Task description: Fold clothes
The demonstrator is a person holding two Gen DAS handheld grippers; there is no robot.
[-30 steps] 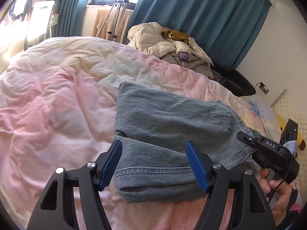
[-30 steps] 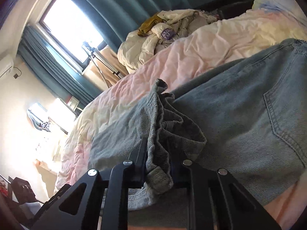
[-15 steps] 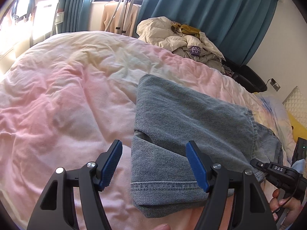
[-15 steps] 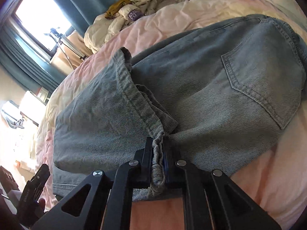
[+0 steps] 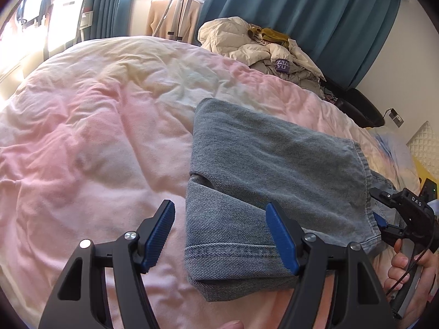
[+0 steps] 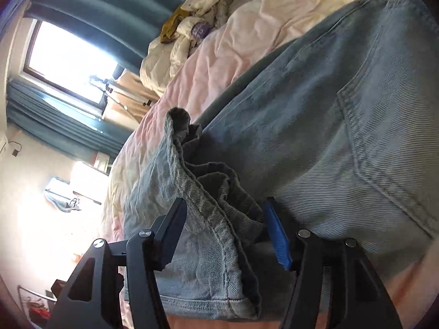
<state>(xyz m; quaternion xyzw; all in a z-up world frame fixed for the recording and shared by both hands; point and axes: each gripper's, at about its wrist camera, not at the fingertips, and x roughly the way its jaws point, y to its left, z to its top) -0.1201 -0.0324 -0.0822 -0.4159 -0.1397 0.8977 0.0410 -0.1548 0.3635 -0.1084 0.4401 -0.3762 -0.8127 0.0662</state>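
Grey-blue denim jeans (image 5: pixel 269 170) lie folded on the pink bed cover (image 5: pixel 96 137), legs laid over the seat part. My left gripper (image 5: pixel 221 235) is open and empty, hovering over the near folded hem. My right gripper (image 6: pixel 225 235) is open, its jaws standing either side of the bunched leg hems (image 6: pixel 208 205) without pinching them. The back pocket (image 6: pixel 384 148) shows to the right. In the left wrist view the right gripper (image 5: pixel 384 219) sits at the jeans' right edge, held by a hand.
A heap of cream jackets and clothes (image 5: pixel 260 46) lies at the bed's far side before teal curtains (image 5: pixel 301 13). A garment rack with a tan top (image 5: pixel 172 19) stands by the window. A pillow (image 5: pixel 392 148) and a black seat (image 5: pixel 359 107) are at right.
My right gripper has opened and let go of the jeans' hems it was pinching. My left gripper stayed open and shifted slightly left of the folded jeans.
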